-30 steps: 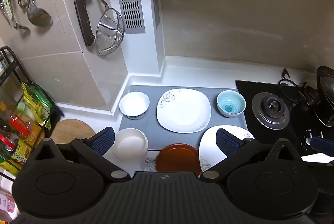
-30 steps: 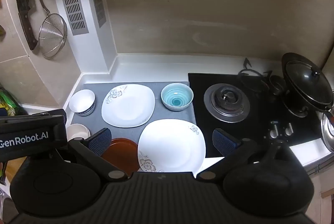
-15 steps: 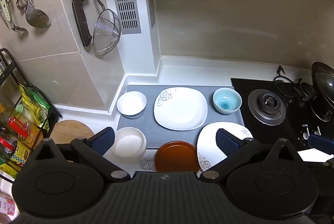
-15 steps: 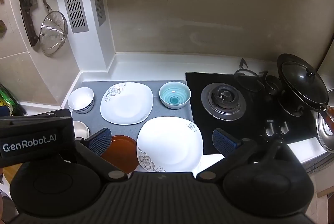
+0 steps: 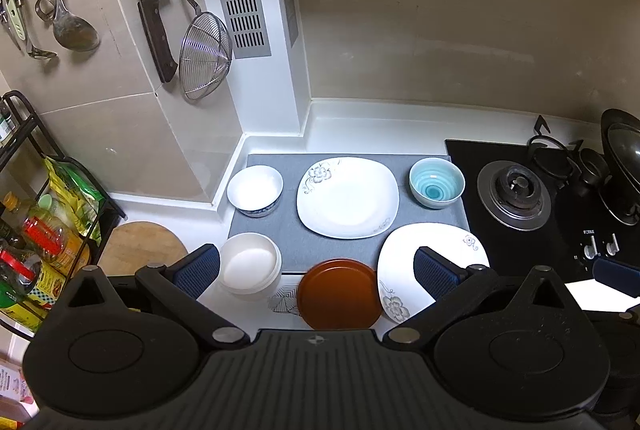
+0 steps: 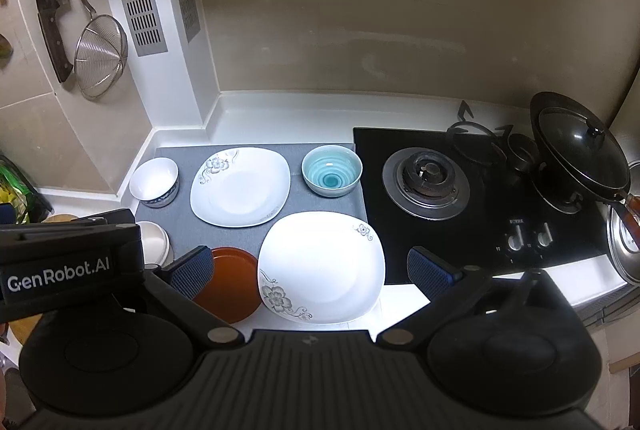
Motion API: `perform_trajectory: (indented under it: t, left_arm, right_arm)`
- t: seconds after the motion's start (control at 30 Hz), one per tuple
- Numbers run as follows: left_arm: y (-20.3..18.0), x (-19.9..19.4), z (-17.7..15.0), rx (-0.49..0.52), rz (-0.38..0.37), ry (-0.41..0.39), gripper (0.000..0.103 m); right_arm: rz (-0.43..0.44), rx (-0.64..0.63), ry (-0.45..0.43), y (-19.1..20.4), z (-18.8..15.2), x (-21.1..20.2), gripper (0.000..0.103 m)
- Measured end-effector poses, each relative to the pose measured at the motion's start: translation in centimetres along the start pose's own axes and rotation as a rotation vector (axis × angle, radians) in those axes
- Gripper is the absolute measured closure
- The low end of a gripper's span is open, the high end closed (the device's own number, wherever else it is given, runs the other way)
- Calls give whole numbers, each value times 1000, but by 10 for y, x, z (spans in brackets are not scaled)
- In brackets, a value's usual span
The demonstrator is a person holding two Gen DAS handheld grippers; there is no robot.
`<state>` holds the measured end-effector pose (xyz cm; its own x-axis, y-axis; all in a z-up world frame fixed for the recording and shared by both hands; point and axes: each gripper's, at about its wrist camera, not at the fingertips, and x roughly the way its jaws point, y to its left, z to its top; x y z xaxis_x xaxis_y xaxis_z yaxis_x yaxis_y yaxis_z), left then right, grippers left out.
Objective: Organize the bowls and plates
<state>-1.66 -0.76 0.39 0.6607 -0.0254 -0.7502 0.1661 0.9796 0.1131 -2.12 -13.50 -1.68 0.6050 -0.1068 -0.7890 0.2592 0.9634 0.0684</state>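
Note:
On the grey mat (image 5: pixel 288 238) lie a white square flowered plate (image 5: pixel 348 195), a white bowl with a blue rim (image 5: pixel 255 185) to its left and a turquoise bowl (image 5: pixel 436 182) to its right. Nearer me sit a cream bowl (image 5: pixel 249 262), a brown round plate (image 5: pixel 338 293) and a second white flowered plate (image 5: pixel 404 270). The right wrist view shows the same set: far plate (image 6: pixel 240 185), near plate (image 6: pixel 320 266), brown plate (image 6: pixel 232 282), turquoise bowl (image 6: pixel 332 175). My left gripper (image 5: pixel 318 270) is open and empty above the near row. My right gripper (image 6: pixel 310 270) is open and empty over the near plate.
A black gas stove (image 6: pixel 460 197) with a lidded wok (image 6: pixel 580 149) stands to the right. A strainer (image 5: pixel 205 59), a knife and ladles hang on the left wall. A rack with bottles (image 5: pixel 36 242) and a wooden board (image 5: pixel 140 246) are at the left.
Both grippers have drawn back and up slightly, so the dishes sit a little lower and smaller in view. Nothing on the counter has moved.

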Motion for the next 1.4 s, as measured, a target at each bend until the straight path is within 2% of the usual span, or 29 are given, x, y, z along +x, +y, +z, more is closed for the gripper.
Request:
perform_trajectory:
  t: [1.4]
  left_arm:
    - [-36,-27,-33,-27,50,20,0]
  right_arm:
    - [52,-39,15,-36,-22,-14,0]
